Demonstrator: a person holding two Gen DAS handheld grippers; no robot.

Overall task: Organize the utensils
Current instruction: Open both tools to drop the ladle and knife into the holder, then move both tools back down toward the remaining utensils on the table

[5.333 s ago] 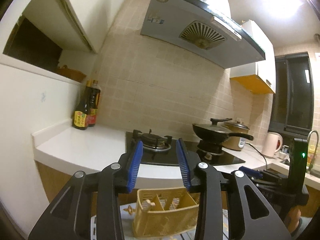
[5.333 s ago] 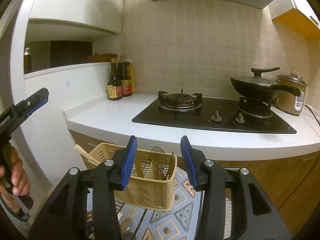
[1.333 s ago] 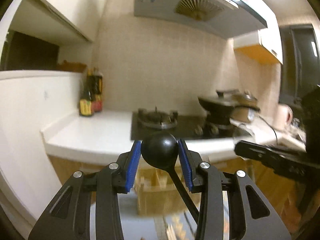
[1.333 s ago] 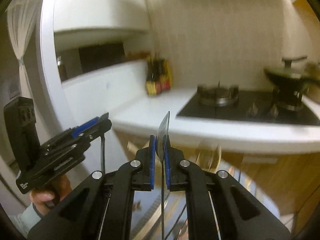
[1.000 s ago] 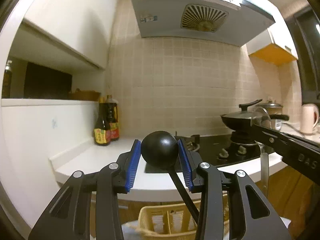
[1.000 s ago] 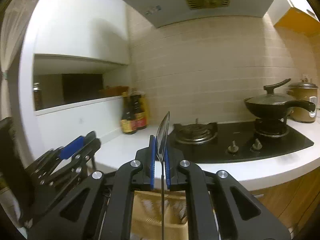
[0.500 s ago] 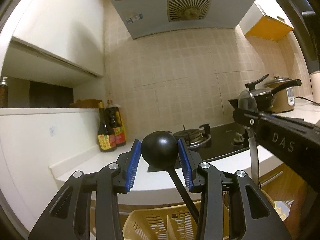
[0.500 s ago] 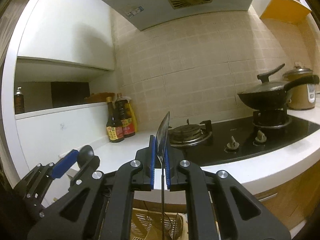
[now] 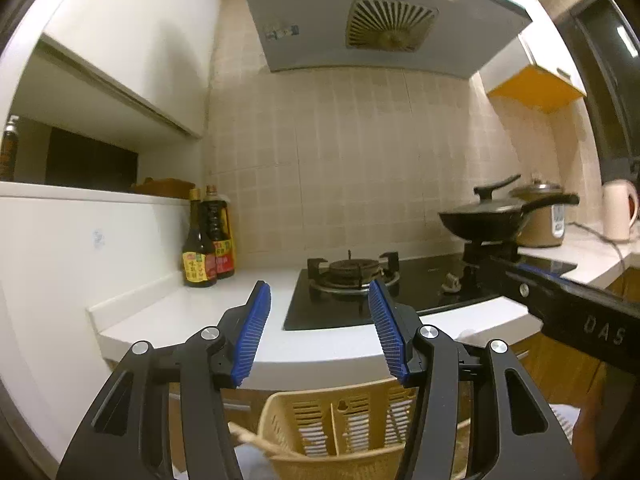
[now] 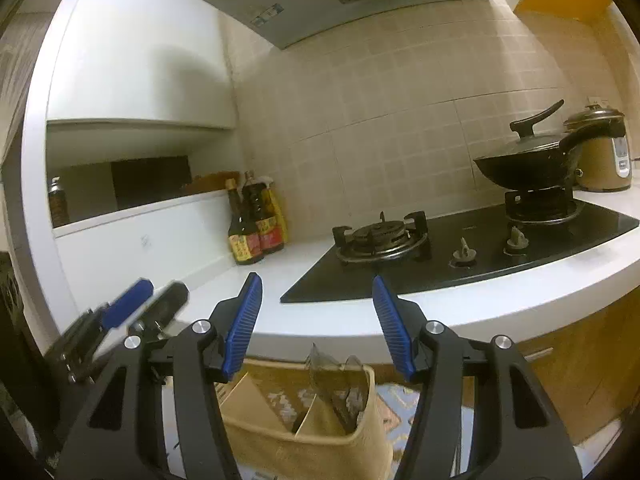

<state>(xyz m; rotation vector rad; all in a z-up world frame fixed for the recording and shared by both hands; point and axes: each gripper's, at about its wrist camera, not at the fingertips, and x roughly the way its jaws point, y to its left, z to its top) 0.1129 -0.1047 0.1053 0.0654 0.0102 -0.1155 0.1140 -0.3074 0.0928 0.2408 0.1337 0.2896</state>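
Observation:
In the left wrist view, my left gripper [image 9: 319,288] has its jaws opening, with nothing between the blue pads. Straight below it stands the yellow slotted utensil basket [image 9: 340,420], and a wooden stick [image 9: 250,438] pokes out at its left. The black ladle is not in view. My right gripper [image 10: 317,280] also has its jaws opening and is empty. It hangs over the same basket [image 10: 360,440], where a grey blade tip [image 10: 320,364] stands in the right compartment. Each gripper shows in the other's view: the right gripper [image 9: 560,300] and the left gripper [image 10: 132,308].
A white counter [image 9: 340,344] runs behind the basket, bearing a black gas hob [image 9: 352,276], sauce bottles [image 9: 206,240] at the left, and a black wok [image 10: 528,164] and a rice cooker [image 10: 604,152] at the right. A range hood [image 9: 360,20] hangs overhead. A patterned mat [image 10: 400,400] lies under the basket.
Both grippers have sunk toward the basket and opened. The black ladle is gone from the left jaws and the knife from the right jaws; a blade now stands in the basket.

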